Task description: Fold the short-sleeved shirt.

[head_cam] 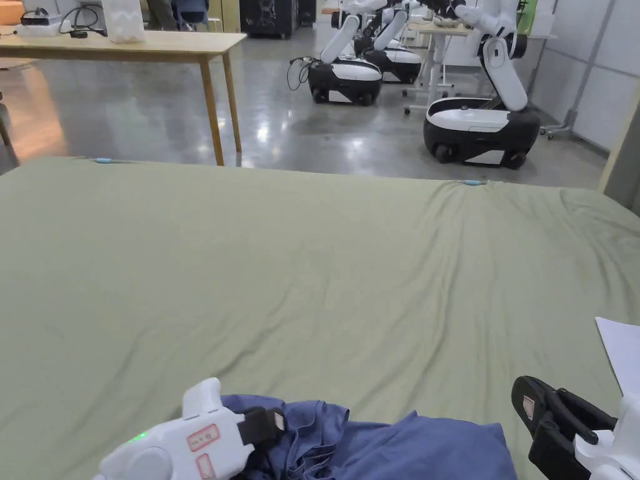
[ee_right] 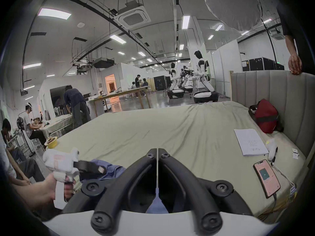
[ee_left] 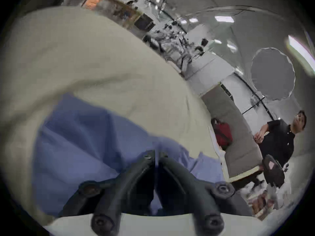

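1. Shirt [head_cam: 387, 447]: a blue short-sleeved shirt lies in a crumpled heap on the bed [head_cam: 312, 269], at the near edge, about 6 o'clock in the head view.
2. The bed has a pale green sheet with soft wrinkles.
3. The left gripper [head_cam: 275, 422] is white with black fingers. It sits at about 7 o'clock in the head view, with its tip at the left end of the shirt.
4. In the left gripper view the two black fingers [ee_left: 150, 161] are pressed close, with just a thin gap. Blue cloth lies right behind them, but the picture is blurry, so I cannot tell if they pinch the shirt.
5. The right gripper [head_cam: 531, 406] is at about 4 o'clock in the head view, just beside the right end of the shirt and raised a little above the sheet.
6. In the right gripper view its fingers [ee_right: 151, 156] are pressed together with nothing between the tips.
7. A white paper [ee_right: 250, 141] lies on the bed at about 3 o'clock in the right gripper view, and a phone [ee_right: 266, 177] lies nearer, at about 4 o'clock.
8. A red bag [ee_right: 265, 116] leans on the grey headboard [ee_right: 272, 89].
9. White robots [head_cam: 481, 125] stand on the shiny floor past the bed.
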A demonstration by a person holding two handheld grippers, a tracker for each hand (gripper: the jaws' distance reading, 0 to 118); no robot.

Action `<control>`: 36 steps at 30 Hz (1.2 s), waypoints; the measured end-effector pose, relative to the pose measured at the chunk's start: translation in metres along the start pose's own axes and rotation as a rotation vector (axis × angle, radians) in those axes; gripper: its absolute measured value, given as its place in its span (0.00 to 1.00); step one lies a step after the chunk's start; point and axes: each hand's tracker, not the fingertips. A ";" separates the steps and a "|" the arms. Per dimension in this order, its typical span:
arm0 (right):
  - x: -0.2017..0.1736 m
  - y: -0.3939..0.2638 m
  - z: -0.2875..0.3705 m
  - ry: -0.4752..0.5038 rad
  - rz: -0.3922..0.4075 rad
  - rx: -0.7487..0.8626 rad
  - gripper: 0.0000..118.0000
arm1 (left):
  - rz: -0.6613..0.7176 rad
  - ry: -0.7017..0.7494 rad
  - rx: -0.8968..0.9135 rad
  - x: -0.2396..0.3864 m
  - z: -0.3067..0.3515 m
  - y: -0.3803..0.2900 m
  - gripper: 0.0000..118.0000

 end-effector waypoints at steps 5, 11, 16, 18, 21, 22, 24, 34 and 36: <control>0.001 0.000 0.000 -0.002 -0.013 -0.002 0.02 | -0.065 -0.098 -0.093 0.038 -0.021 -0.053 0.02; -0.004 0.001 0.002 0.012 -0.003 -0.001 0.02 | -0.002 -0.033 0.077 0.027 0.034 -0.022 0.02; -0.009 -0.002 -0.002 0.024 -0.025 0.004 0.02 | 0.003 0.026 0.230 -0.004 0.102 0.012 1.00; -0.011 -0.002 -0.004 0.029 -0.034 0.002 0.02 | 0.048 0.032 0.338 -0.032 0.116 0.024 1.00; -0.014 -0.003 -0.008 0.041 -0.039 -0.008 0.02 | 0.229 -0.008 0.195 -0.075 0.113 0.023 1.00; -0.015 -0.003 -0.009 0.045 -0.036 -0.012 0.02 | 0.301 -0.054 0.156 -0.089 0.103 0.016 1.00; -0.018 -0.002 -0.010 0.049 -0.024 -0.015 0.02 | 0.403 -0.190 0.103 -0.102 0.083 0.004 0.99; -0.017 0.003 -0.002 0.044 -0.024 -0.009 0.02 | 0.489 -0.210 0.078 -0.041 0.051 -0.028 0.14; -0.015 0.003 0.000 0.045 -0.014 -0.009 0.02 | 0.294 -0.102 0.119 -0.028 0.076 -0.019 0.14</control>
